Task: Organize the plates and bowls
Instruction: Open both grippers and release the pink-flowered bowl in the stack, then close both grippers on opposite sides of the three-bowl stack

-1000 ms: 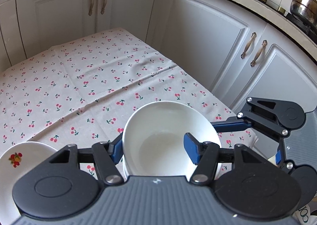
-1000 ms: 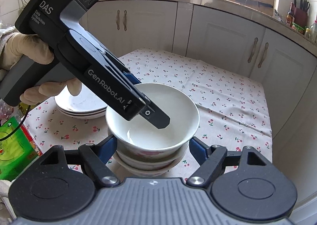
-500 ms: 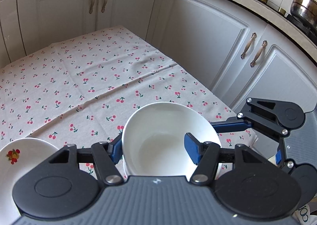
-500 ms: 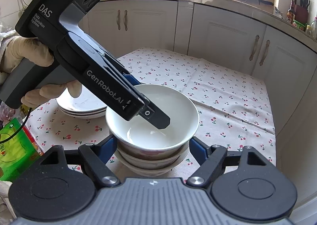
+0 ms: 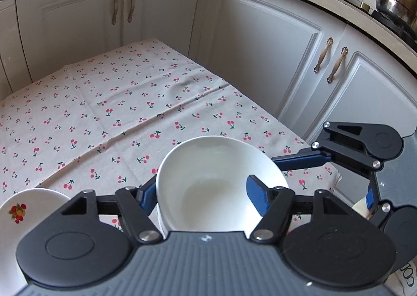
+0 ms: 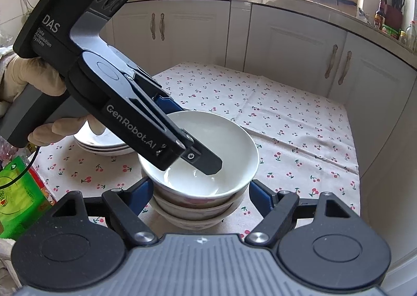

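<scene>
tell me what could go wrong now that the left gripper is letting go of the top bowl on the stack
1. The left gripper is opening with one finger inside the top bowl; pulling out at an angle could hook the rim and tip it.
2. The bowl stack is three high and looks a bit uneven, so a nudge might slide it.
3. The right gripper straddles the stack with open jaws; any drift could bump it.

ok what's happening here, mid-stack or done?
Mid-release. The left gripper, in a gloved hand, has one finger inside the top white bowl of a bowl stack on the cherry tablecloth; its jaws are opening around the rim. The right gripper sits open astride the stack. Plates are stacked beside it.
</scene>
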